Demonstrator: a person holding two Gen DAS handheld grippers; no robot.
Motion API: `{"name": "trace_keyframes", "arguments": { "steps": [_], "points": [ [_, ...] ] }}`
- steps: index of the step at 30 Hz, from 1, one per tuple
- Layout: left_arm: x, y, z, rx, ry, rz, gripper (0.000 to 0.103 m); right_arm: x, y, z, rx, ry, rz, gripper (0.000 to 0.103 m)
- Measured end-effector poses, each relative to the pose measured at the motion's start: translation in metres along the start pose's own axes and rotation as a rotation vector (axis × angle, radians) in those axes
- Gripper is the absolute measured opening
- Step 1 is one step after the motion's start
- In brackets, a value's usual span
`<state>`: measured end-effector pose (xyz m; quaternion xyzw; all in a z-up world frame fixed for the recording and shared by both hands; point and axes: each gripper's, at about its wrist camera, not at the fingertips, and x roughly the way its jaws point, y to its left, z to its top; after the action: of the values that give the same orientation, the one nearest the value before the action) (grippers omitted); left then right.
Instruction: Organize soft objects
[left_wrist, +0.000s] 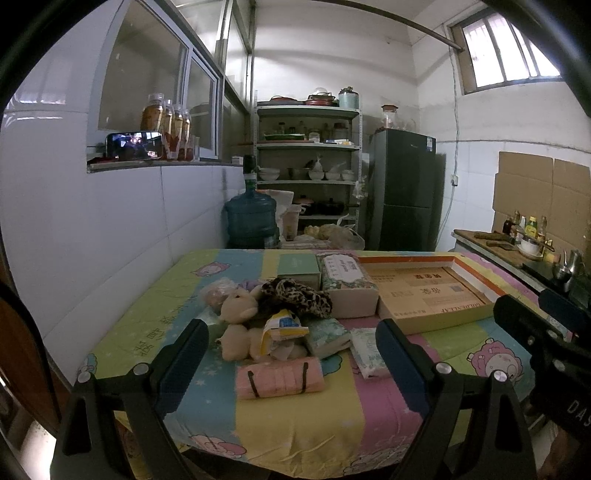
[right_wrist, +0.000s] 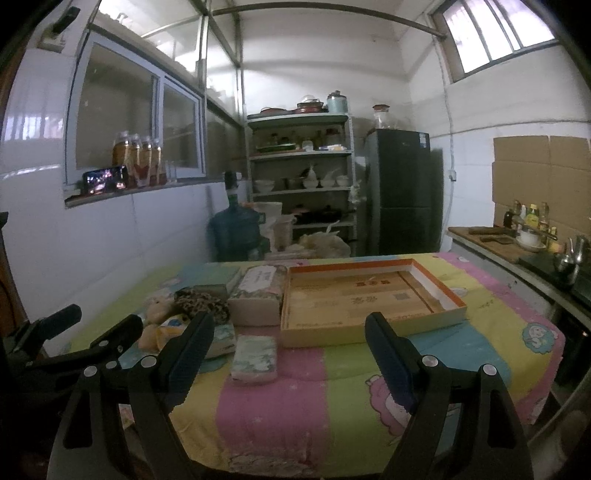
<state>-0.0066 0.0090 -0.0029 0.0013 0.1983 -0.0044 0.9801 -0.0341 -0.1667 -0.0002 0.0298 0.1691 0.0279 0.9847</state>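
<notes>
Both tongs, left gripper (left_wrist: 291, 345) and right gripper (right_wrist: 290, 338), gaped wide, empty, above plush bear (left_wrist: 238, 321), rolled pink towel (left_wrist: 279, 376) near the table's (left_wrist: 303, 424) front edge.

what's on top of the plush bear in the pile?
A leopard-print cloth drapes over the plush bear near its head, and a yellow-and-white packet lies across its body. Whatever sits beneath the bear is covered. Both claws hang open, touching nothing.

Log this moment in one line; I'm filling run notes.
left gripper: open | right gripper: open | pink towel: untouched | tray: empty
</notes>
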Motion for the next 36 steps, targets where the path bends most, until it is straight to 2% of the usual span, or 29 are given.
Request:
{"name": "trace_keyframes", "arguments": {
  "steps": [36],
  "points": [
    [-0.0018,0.0030,-0.0048,-0.008,0.010,-0.004,0.093,0.0057,0.0074,-0.0023,0.002,0.026,0.046,0.085]
  ]
}}
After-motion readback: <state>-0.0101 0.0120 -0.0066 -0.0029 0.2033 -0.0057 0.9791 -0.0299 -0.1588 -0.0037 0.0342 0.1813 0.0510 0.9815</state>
